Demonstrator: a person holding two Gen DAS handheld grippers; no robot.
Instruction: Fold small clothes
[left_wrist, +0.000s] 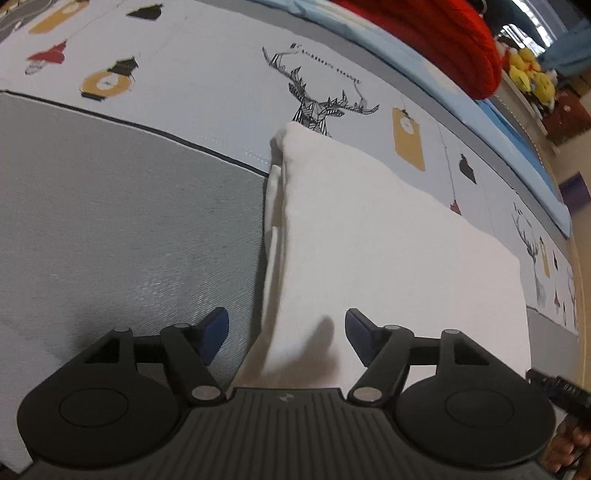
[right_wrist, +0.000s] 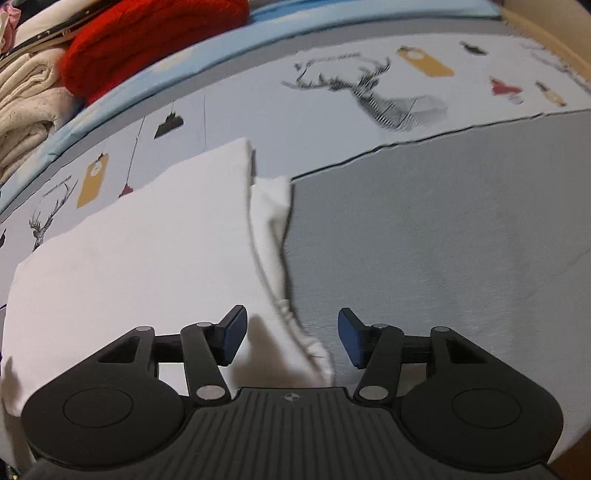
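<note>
A folded white garment (left_wrist: 388, 251) lies flat on the bed cover, its left folded edge layered. It also shows in the right wrist view (right_wrist: 147, 251), with its right edge and a small flap (right_wrist: 271, 199) sticking out. My left gripper (left_wrist: 286, 334) is open, its blue pads straddling the garment's near left edge just above the cloth. My right gripper (right_wrist: 291, 334) is open, its pads straddling the garment's near right corner. Neither holds anything.
The bed cover has a grey panel (left_wrist: 129, 221) and a pale printed band with deer and lamp motifs (left_wrist: 325, 99). A red knitted item (right_wrist: 147, 37) and cream folded clothes (right_wrist: 26, 107) lie at the back. Yellow plush toys (left_wrist: 528, 70) sit far right.
</note>
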